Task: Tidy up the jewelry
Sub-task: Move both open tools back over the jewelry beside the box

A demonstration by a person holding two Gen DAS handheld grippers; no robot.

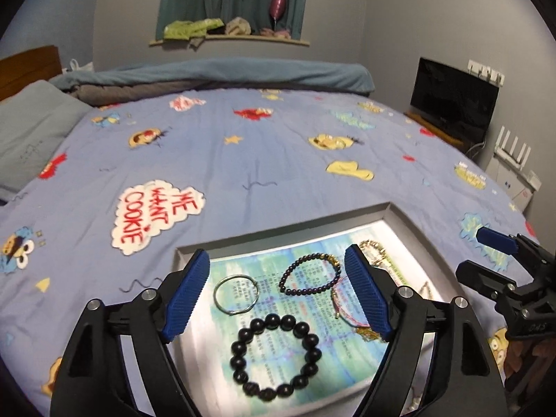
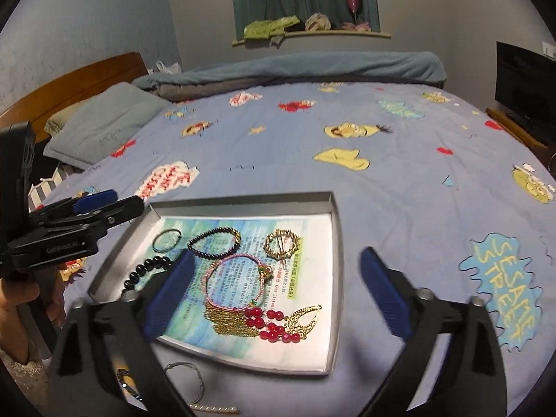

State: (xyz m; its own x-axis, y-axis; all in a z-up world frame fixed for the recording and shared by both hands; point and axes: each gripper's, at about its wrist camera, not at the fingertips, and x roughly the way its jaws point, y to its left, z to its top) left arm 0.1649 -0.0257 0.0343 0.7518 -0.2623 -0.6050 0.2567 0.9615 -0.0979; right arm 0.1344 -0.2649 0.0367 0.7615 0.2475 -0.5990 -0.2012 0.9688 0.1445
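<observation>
A grey shallow tray (image 2: 334, 271) lies on the bed, lined with a printed sheet. In it lie a silver ring bangle (image 1: 236, 293), a dark small-bead bracelet (image 1: 309, 274), a black large-bead bracelet (image 1: 274, 356), a pink cord bracelet (image 2: 234, 279), a gold brooch (image 2: 282, 243) and gold-and-red tassel earrings (image 2: 267, 323). My left gripper (image 1: 278, 295) is open and empty above the tray's left half. My right gripper (image 2: 274, 292) is open and empty above the tray's middle. More jewelry, a silver hoop (image 2: 189, 380) and a twisted bar (image 2: 215, 409), lies on the bedspread in front of the tray.
The blue Sesame Street bedspread (image 2: 382, 180) covers the bed. A grey pillow (image 2: 100, 128) and rolled blanket (image 2: 295, 66) lie at the far side. A dark monitor (image 1: 451, 99) stands at the right. A windowsill (image 2: 312, 33) holds clutter.
</observation>
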